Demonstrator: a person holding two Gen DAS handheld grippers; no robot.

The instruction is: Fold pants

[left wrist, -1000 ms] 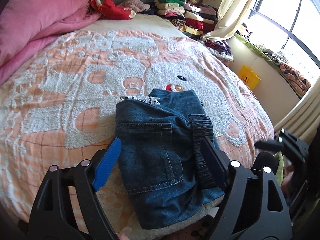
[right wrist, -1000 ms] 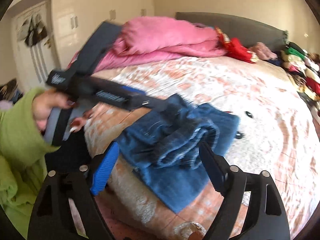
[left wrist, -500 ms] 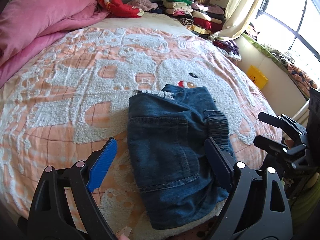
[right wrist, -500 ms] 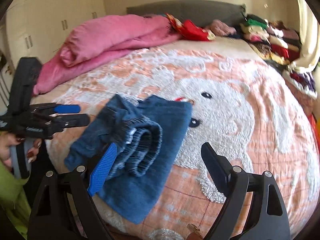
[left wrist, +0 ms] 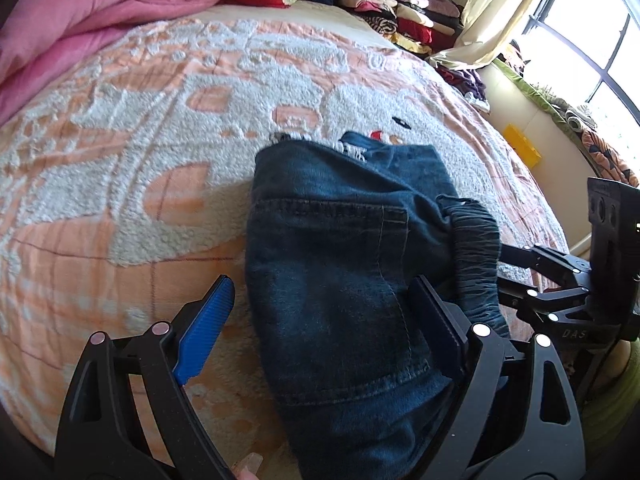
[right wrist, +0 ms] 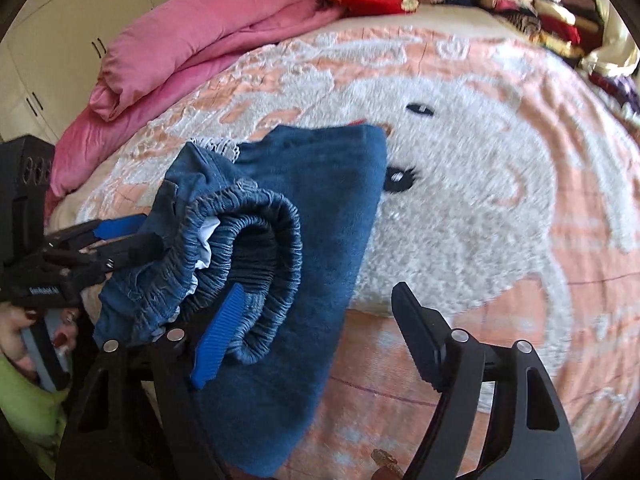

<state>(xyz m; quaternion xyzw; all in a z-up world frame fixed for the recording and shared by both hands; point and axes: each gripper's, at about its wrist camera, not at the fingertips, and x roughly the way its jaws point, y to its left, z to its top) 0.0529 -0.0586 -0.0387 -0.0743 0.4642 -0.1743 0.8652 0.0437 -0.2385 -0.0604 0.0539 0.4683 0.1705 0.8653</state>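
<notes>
Looking along the left wrist view: the pants [left wrist: 344,280], dark denim, lie as a folded bundle on the bed [left wrist: 120,184] near its front edge. The left gripper [left wrist: 320,320] is spread wide, straddling the bundle and holding nothing. The right gripper [left wrist: 520,276] enters from the right beside the elastic waistband [left wrist: 476,256]; its fingers look parted.

Right wrist view: the right gripper [right wrist: 316,328] is released, its blue pad lying against the waistband [right wrist: 256,256], the other finger over bare bedspread. The left gripper [right wrist: 120,240] sits at the bundle's far side.

Handling judgement: denim looks moderately heavy and limp but stiffer than knit, not slippery, not fragile. The gathered waistband bulges and may spring the fold open. Best hold is probably a pinch through all layers at a folded edge or corner, not the loose elastic.
</notes>
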